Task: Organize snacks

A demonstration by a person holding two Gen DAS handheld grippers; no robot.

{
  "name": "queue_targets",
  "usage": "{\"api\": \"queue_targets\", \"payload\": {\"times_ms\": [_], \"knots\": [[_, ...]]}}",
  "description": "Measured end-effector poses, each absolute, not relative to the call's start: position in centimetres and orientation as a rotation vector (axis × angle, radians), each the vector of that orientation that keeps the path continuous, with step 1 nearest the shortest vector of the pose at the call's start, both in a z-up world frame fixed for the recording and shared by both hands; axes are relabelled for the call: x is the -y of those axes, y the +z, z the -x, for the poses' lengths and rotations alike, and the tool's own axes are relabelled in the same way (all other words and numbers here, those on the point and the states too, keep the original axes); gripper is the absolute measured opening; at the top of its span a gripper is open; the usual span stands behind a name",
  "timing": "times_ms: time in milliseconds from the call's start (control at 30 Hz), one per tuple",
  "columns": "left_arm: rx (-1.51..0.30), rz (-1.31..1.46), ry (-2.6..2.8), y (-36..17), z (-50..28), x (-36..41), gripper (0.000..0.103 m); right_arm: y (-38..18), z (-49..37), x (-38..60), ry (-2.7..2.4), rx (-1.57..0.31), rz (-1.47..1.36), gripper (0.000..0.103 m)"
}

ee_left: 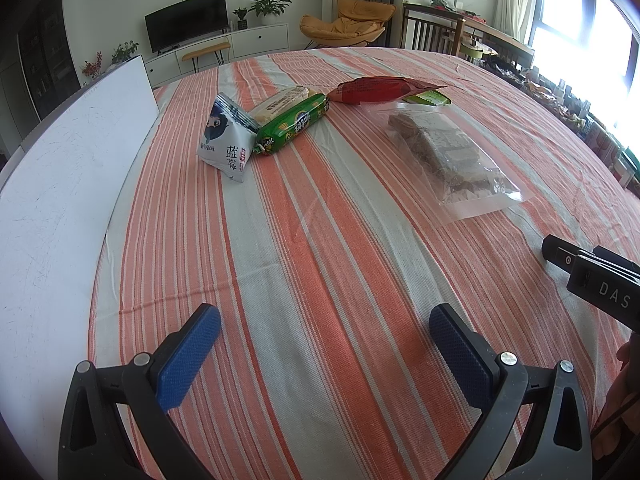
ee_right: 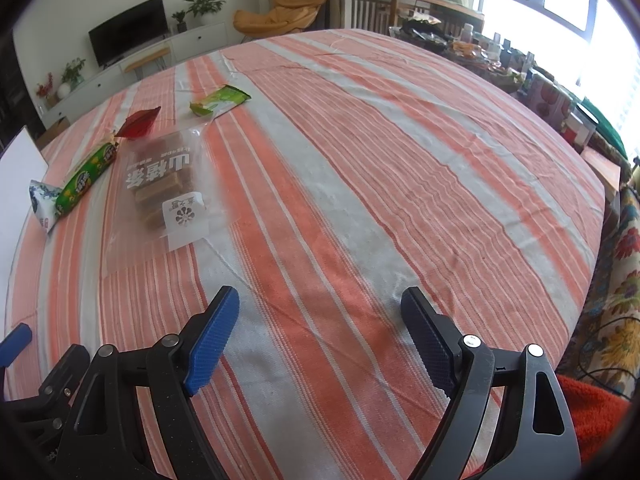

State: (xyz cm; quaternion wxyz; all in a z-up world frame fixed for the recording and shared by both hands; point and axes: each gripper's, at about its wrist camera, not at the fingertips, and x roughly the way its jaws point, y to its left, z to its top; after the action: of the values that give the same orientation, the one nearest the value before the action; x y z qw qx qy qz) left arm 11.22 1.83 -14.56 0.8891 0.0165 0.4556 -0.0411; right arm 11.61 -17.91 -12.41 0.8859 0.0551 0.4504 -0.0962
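Both grippers, left (ee_left: pixel 324 344) and right (ee_right: pixel 320 328), gape empty; clear bag (ee_left: pixel 448 152) ahead looks light, slippery, so I'd pinch its flat seal edge.

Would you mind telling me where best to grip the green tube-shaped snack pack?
Probably across the middle of the green snack pack, from above, fingers either side of its narrow width. It lies flat and long; the white pouch touches its near end, so the middle looks freer.

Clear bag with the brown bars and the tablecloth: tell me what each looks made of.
Clear bag: thin transparent plastic film, glossy; the brown bars show through it and its flat sealed edges catch glare.

Tablecloth: woven fabric, probably cotton, matte; a visible weave texture, orange and grey stripes, soft creases and wrinkles.
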Motion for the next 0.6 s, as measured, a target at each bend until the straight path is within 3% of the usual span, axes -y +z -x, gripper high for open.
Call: {"api": "queue_targets", "payload": {"times_ms": [400, 600], "knots": [[-0.951, -0.038, -0.098, -14.6, -11.3, -1.9, 0.103, -12.4, -11.6, 17.8, -0.199, -0.938, -0.115, 0.087], [-1.052, -0.002, -0.146, -14.1, -10.8, -3.1, 0.103, -12.5, -11.4, 17.6, -0.194, -0.938, -0.112, 0.087]]}}
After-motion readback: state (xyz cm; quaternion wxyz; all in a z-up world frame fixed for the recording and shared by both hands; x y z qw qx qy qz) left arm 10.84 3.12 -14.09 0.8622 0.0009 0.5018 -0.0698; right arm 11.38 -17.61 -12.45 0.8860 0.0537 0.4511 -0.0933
